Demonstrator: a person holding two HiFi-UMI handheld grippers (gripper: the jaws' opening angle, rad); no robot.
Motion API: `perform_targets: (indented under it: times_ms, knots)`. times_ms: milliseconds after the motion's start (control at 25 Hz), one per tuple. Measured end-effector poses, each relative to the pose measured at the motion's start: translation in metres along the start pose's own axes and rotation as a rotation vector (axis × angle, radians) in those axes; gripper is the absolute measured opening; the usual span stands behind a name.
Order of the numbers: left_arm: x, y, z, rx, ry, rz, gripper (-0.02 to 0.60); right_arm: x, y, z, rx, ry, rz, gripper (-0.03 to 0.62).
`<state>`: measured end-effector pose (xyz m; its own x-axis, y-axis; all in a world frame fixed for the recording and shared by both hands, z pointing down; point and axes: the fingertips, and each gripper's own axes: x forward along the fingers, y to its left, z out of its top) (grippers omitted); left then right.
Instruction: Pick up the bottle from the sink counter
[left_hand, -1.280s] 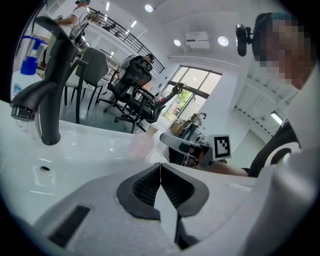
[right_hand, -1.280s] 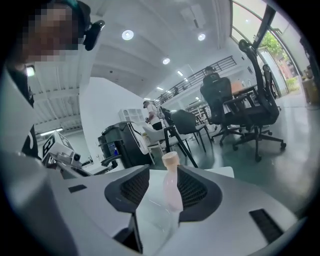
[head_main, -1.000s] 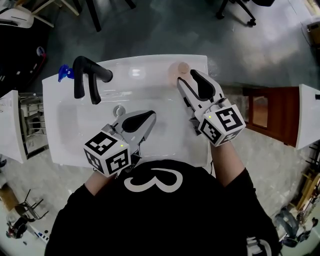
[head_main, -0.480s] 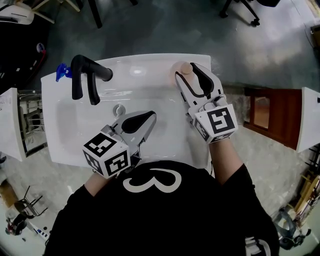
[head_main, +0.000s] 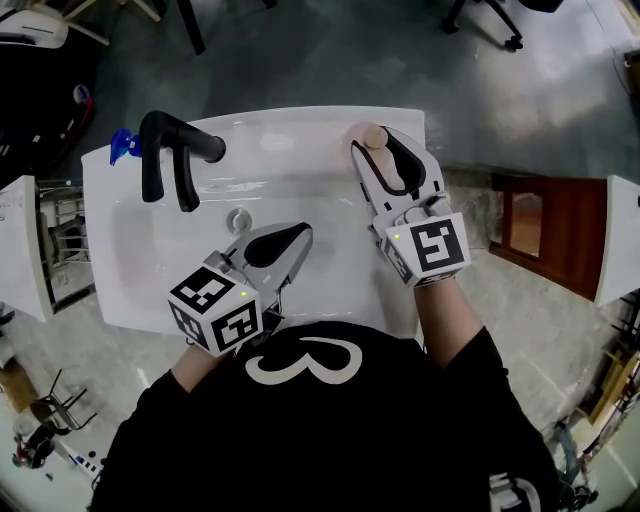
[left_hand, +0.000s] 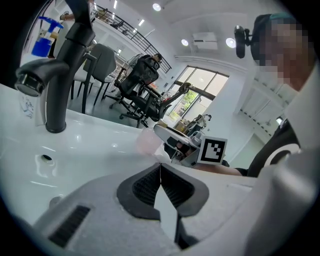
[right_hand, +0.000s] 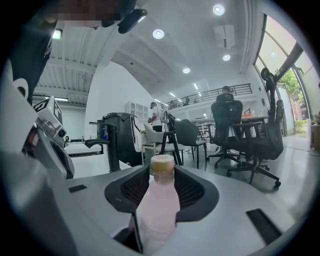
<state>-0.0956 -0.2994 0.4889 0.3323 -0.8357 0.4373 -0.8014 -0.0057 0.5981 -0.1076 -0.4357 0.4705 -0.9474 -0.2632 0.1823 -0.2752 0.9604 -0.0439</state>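
Grasping stage: the approach is judged finished, while the closing on the bottle is not yet made.
Bottle: a pale pink translucent plastic bottle with a tan cap (right_hand: 159, 200) is stood upright at the back right corner of the white ceramic sink counter (head_main: 300, 128), beside the basin.
Right gripper: the right gripper (head_main: 375, 148) is held low with its jaws apart, one on each side of the bottle. The bottle is seated deep between the ribbed black pads (right_hand: 192, 189), so a squeeze would land on the wide body and not the narrow neck.
Left gripper: the left gripper (head_main: 298, 236) is parked over the basin's near side, jaws pressed together on nothing. It is presumably kept clear because one tool suffices.
Black curved tap (head_main: 172, 150): placed well apart at the back left, no obstacle.
Risk: a light bottle could be tipped if one pad touches first.
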Motion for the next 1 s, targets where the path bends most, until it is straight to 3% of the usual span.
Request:
perform_targets:
  times_ms: [1000]
  knots:
    - [0.0055,0.0090,-0.0102,-0.039,0.007,0.003,0.015,-0.0001,0.0002,0.0015,0.003,-0.024,-0.037,0.132]
